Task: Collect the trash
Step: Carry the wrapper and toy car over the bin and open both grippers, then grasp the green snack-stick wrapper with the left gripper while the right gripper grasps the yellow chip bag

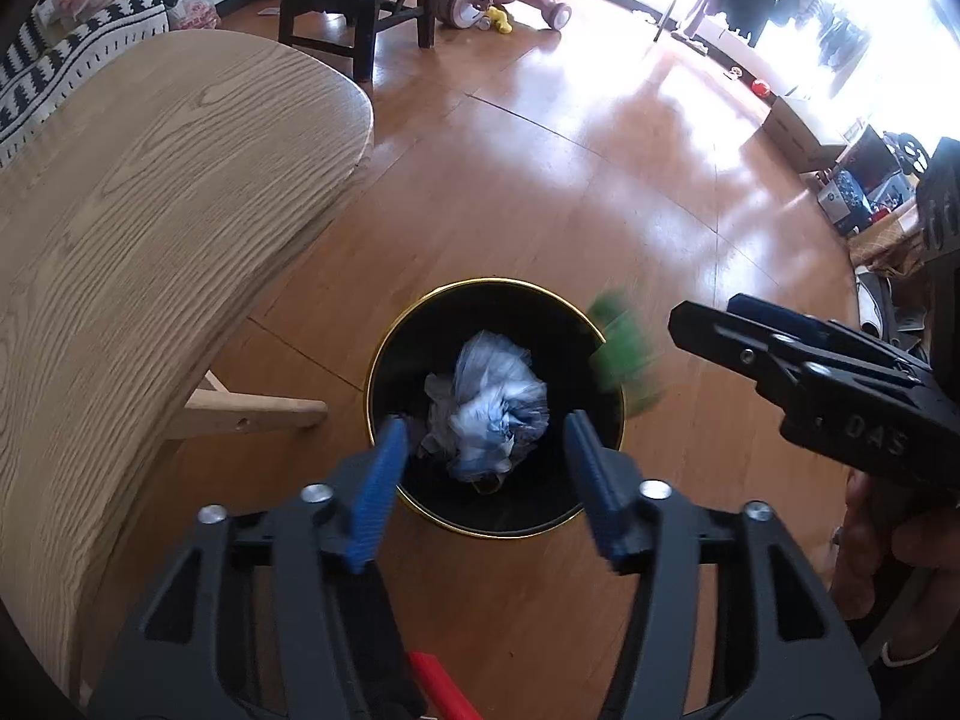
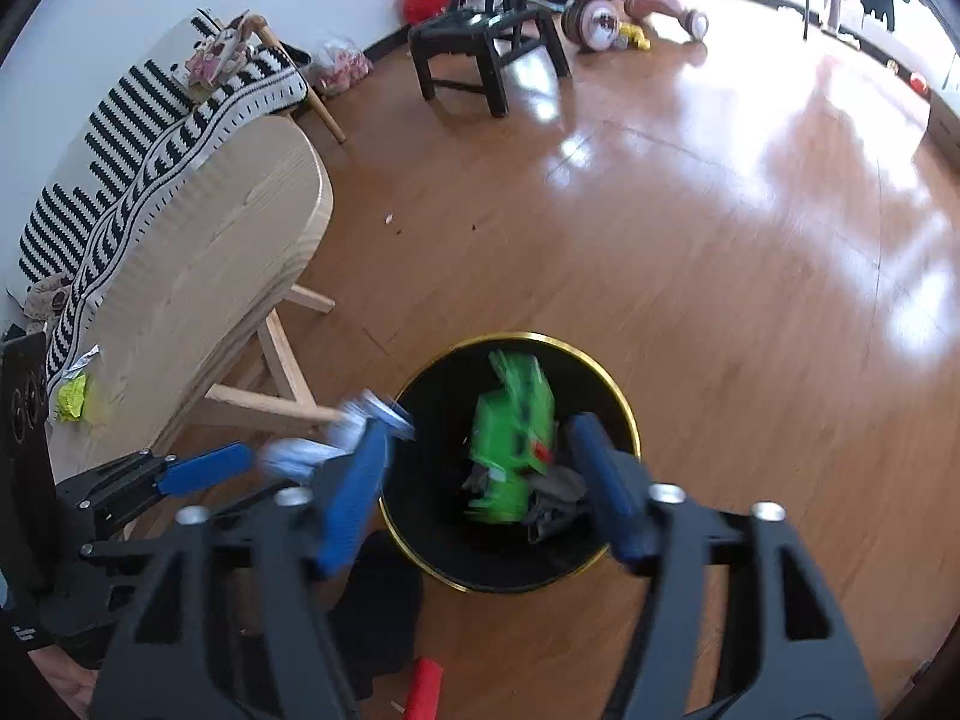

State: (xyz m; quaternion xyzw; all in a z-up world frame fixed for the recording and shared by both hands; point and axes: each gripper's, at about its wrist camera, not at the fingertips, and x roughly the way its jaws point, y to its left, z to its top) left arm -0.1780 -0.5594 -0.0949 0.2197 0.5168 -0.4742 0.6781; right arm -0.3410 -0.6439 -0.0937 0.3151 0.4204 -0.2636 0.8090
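The crumpled white-blue wrapper (image 1: 486,405) falls free between the left gripper (image 1: 483,438)'s spread fingers, over the black bin (image 1: 420,498). The green packet (image 2: 510,444) drops likewise below the wide-open right gripper (image 2: 480,468). Bare wooden floor (image 2: 690,240) surrounds the bin; the table (image 1: 150,210) stands left.

so the wood floor (image 2: 660,228) has the black gold-rimmed bin (image 2: 624,414) standing on it, and the light wooden desk (image 2: 240,240) holds a striped cloth (image 2: 150,138) plus a yellow-green wrapper (image 2: 71,397).
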